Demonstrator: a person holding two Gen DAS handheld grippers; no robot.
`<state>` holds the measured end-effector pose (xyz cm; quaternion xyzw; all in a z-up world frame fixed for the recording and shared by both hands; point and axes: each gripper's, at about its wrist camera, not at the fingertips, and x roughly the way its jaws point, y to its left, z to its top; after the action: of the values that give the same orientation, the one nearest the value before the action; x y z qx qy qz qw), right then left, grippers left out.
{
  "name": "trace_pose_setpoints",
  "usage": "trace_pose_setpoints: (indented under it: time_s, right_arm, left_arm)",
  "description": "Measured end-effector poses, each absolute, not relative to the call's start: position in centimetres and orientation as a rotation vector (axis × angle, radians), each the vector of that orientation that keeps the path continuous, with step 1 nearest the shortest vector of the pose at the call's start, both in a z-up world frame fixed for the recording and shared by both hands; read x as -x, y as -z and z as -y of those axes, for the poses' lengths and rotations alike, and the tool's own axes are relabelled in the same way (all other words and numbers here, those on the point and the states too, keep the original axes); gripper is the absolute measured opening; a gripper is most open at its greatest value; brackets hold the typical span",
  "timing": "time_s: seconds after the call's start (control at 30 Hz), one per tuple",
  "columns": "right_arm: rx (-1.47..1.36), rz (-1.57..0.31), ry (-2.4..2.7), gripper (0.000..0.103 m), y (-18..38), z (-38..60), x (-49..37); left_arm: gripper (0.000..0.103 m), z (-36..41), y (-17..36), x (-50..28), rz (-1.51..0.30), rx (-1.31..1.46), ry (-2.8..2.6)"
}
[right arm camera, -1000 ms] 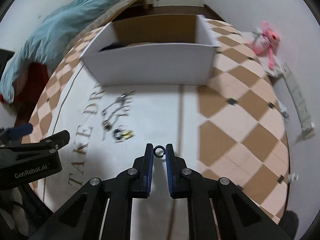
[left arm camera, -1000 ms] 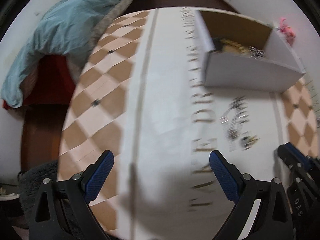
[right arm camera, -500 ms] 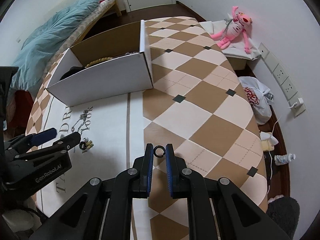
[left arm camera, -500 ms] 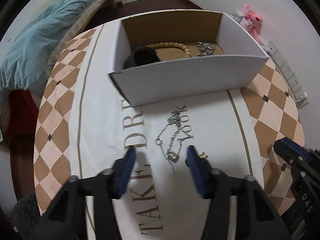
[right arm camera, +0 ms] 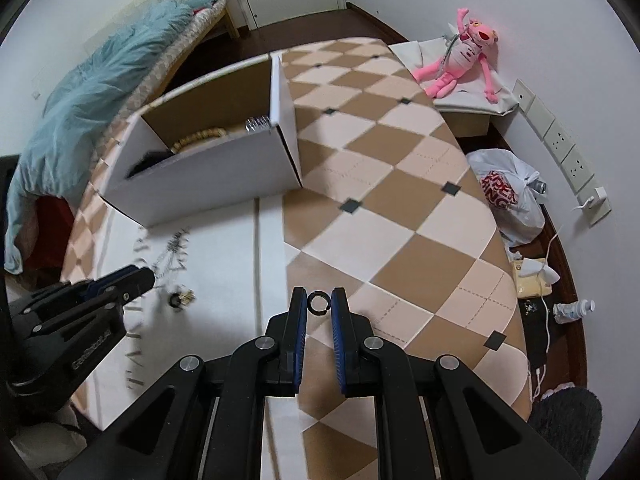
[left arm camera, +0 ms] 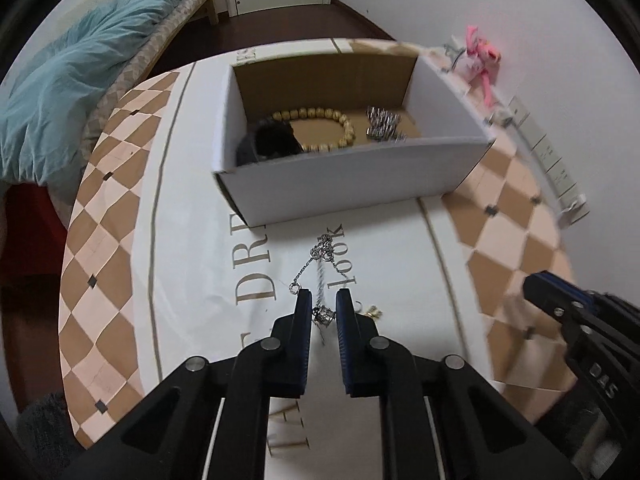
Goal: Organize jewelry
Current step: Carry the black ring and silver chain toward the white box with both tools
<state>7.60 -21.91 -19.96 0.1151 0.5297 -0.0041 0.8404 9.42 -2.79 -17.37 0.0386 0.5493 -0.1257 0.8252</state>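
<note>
The checkered brown-and-cream bench point(right arm camera: 400, 208) fills most of both views, with a white cloth point(left arm camera: 192, 280) printed in tan letters lying over its left part; "DRE" and "look" can be read, the rest is cut off. A white cardboard box point(left arm camera: 340, 176) stands on the cloth at the upper centre of the left wrist view, holding a beaded bracelet point(left arm camera: 320, 116), a dark item and a silvery piece point(left arm camera: 382, 122). At upper left of both frames lies a bed with a teal blanket point(right arm camera: 92, 92); a pink plush toy point(right arm camera: 464, 60) sits at upper right.

The left gripper point(left arm camera: 323, 308) has its jaws narrowed around the silver necklace point(left arm camera: 320, 268), which lies on the cloth below the box; whether they actually pinch it cannot be told. The right gripper point(right arm camera: 318, 304), lower centre of its view, clenches a small dark ring point(right arm camera: 318, 304) above the bench.
</note>
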Motion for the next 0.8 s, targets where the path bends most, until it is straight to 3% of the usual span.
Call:
trace_pose_setpoints:
  time_s: [0.53, 0.8]
  right_arm:
    - [-0.325, -0.954, -0.177, 0.013, 6.9, 21.5, -12.8]
    - [-0.280, -1.024, -0.230, 0.013, 6.6, 19.8, -18.7]
  left_arm:
    - [0.010, -0.4, 2.5, -12.6, -1.013, 0.159, 0.409]
    - [0.010, 0.9, 0.9, -17.8, -1.002, 0.150, 0.433]
